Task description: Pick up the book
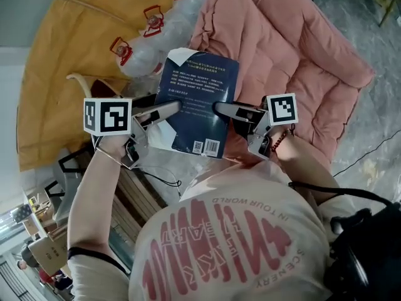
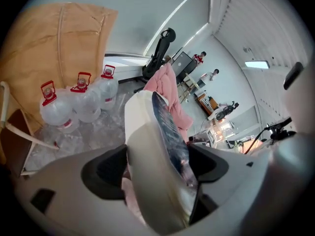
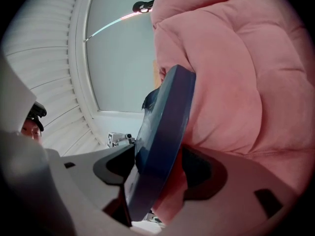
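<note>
A dark blue book [image 1: 199,99] with white print and a barcode is held up in the air in front of the person. My left gripper [image 1: 177,108] is shut on its left edge, where white pages [image 2: 147,166] fan between the jaws. My right gripper [image 1: 218,109] is shut on its right edge, the blue cover [image 3: 162,141] wedged between the pads. The book hangs over the edge of a pink quilted cushion [image 1: 282,49].
Three clear water jugs [image 1: 147,27] with red caps stand beyond the book on a yellow-orange mat [image 1: 69,55]. A wooden chair [image 2: 12,141] is at the left. A black cable [image 1: 369,152] trails on the grey floor at right.
</note>
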`<state>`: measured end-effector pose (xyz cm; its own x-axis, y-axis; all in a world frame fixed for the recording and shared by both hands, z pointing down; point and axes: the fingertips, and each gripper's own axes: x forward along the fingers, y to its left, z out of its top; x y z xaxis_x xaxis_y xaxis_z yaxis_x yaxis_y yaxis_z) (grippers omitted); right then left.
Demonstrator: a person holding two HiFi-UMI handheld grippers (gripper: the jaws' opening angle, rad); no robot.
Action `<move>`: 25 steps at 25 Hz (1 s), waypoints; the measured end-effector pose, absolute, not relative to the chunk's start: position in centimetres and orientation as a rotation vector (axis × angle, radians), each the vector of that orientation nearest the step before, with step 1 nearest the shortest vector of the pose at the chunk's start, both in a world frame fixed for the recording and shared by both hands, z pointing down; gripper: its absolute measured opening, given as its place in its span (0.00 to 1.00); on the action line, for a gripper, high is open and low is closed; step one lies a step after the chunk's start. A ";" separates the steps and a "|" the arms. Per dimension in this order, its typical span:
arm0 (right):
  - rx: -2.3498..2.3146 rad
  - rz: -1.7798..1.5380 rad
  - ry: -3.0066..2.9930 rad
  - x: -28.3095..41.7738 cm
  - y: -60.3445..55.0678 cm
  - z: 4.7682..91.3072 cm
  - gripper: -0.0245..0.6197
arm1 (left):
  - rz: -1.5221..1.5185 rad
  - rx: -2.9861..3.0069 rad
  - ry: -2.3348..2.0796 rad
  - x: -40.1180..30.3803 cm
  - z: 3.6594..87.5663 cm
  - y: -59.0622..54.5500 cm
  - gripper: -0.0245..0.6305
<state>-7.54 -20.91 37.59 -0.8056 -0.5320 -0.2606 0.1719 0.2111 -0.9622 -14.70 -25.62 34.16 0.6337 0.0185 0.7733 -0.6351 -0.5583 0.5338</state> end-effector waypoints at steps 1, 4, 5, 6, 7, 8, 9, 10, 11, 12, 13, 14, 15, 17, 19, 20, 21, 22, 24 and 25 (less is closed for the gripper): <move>-0.325 -1.645 1.927 -7.7 -21.0 37.5 0.52 | 0.958 1.973 -0.470 -14.7 34.4 -25.6 0.65; -0.313 -1.640 1.911 -8.2 -21.3 37.1 0.52 | 0.962 1.937 -0.436 -14.5 35.1 -25.7 0.65; -0.315 -1.639 1.905 -8.2 -21.4 37.1 0.51 | 0.959 1.925 -0.426 -14.5 35.3 -25.7 0.65; -0.319 -1.639 1.898 -8.3 -21.4 37.0 0.51 | 0.954 1.912 -0.417 -14.4 35.4 -25.7 0.65; -0.322 -1.638 1.890 -8.3 -21.5 37.0 0.51 | 0.946 1.897 -0.409 -14.4 35.6 -25.7 0.65; -0.326 -1.637 1.883 -8.3 -21.5 37.0 0.51 | 0.937 1.883 -0.401 -14.4 35.7 -25.6 0.65; -0.329 -1.636 1.876 -8.3 -21.5 36.9 0.51 | 0.929 1.870 -0.394 -14.4 35.7 -25.6 0.65; -0.336 -1.635 1.871 -8.3 -21.5 36.9 0.49 | 0.921 1.862 -0.389 -14.4 35.8 -25.6 0.65; -0.345 -1.632 1.870 -8.2 -21.4 36.8 0.47 | 0.913 1.860 -0.386 -14.3 35.8 -25.5 0.65; -0.355 -1.630 1.869 -8.2 -21.4 36.8 0.47 | 0.906 1.865 -0.386 -14.3 35.7 -25.6 0.65; -0.365 -1.628 1.869 -8.1 -21.5 36.7 0.46 | 0.901 1.875 -0.390 -14.3 35.6 -25.6 0.64; -0.374 -1.627 1.868 -8.1 -21.5 36.7 0.45 | 0.897 1.890 -0.396 -14.4 35.5 -25.7 0.62; -0.384 -1.627 1.868 -8.1 -21.4 36.6 0.45 | 0.897 1.907 -0.403 -14.4 35.3 -25.8 0.60; -0.403 -1.628 1.866 -8.0 -21.4 36.4 0.45 | 0.900 1.943 -0.412 -14.4 34.9 -25.9 0.57; -0.421 -1.629 1.863 -7.9 -21.3 36.2 0.44 | 0.892 1.976 -0.421 -14.4 34.3 -26.1 0.52; -0.426 -1.630 1.859 -7.7 -21.3 36.1 0.43 | 0.877 1.987 -0.426 -14.4 33.9 -26.3 0.50; -0.430 -1.631 1.853 -7.6 -21.3 36.0 0.42 | 0.853 1.989 -0.429 -14.4 33.5 -26.5 0.45; -0.434 -1.629 1.850 -7.4 -21.3 35.8 0.41 | 0.824 1.981 -0.426 -14.4 33.2 -26.6 0.42; -0.449 -1.619 1.862 -7.0 -21.3 35.5 0.40 | 0.786 1.954 -0.418 -14.6 33.1 -26.7 0.40; -0.455 -1.616 1.870 -6.9 -21.3 35.4 0.40 | 0.785 1.945 -0.423 -14.9 33.3 -26.6 0.40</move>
<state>-6.94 -21.33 35.38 -0.7493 -0.6220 -0.2275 0.1349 0.1929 -0.9719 -14.87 -26.60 33.26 0.7327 0.0329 0.6798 -0.5856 -0.4784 0.6544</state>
